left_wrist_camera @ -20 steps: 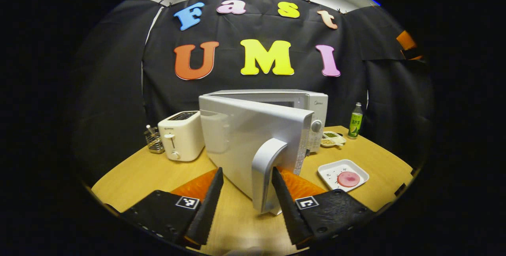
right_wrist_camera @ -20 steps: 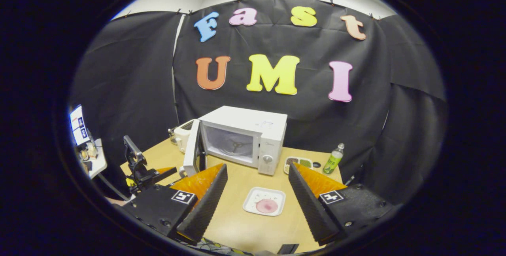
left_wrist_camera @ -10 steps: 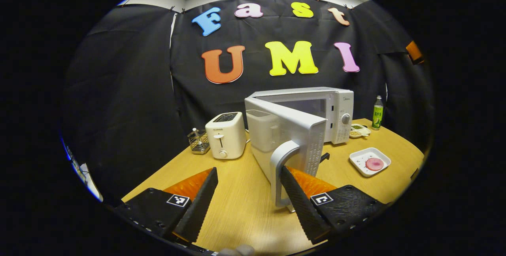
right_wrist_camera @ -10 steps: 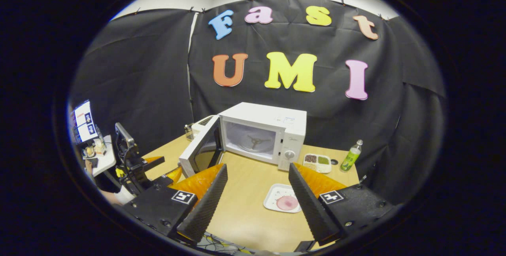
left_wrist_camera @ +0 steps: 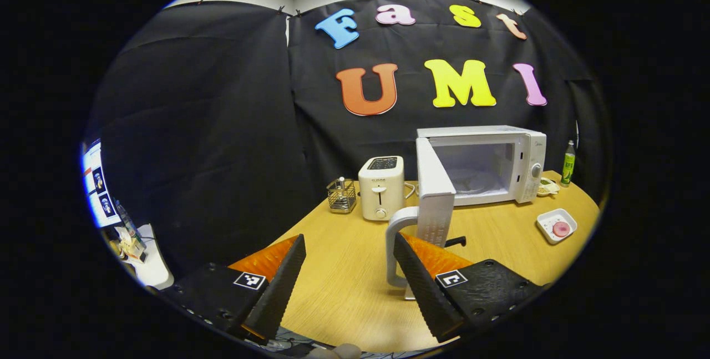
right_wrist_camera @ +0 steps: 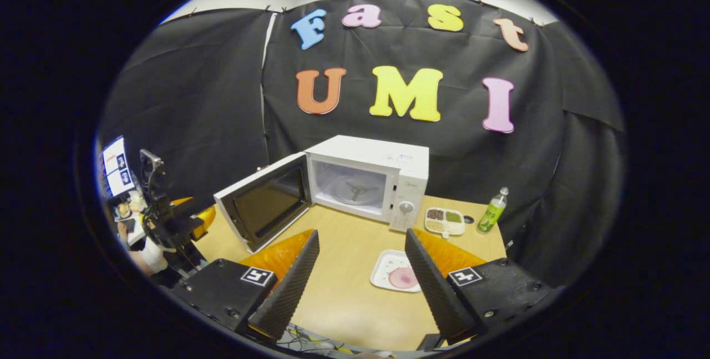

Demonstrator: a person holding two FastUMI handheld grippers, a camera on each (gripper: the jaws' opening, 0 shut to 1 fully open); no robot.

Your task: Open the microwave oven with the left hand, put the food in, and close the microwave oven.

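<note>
The left gripper view shows the toaster (left_wrist_camera: 380, 187) and wire rack (left_wrist_camera: 341, 195), hidden behind the microwave door (right_wrist_camera: 266, 201) in the right gripper view. The pink food (right_wrist_camera: 403, 278) lies on its white plate (right_wrist_camera: 383, 270) near the microwave (right_wrist_camera: 370, 181). The left gripper (left_wrist_camera: 348, 276) and the right gripper (right_wrist_camera: 360, 276) gape wide, both empty.

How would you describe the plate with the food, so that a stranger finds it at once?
Start at the white microwave with its door swung open on the wooden table. In front of its control panel lies a white square plate holding one pink round slice. The divided dish farther back holds several foods.
</note>
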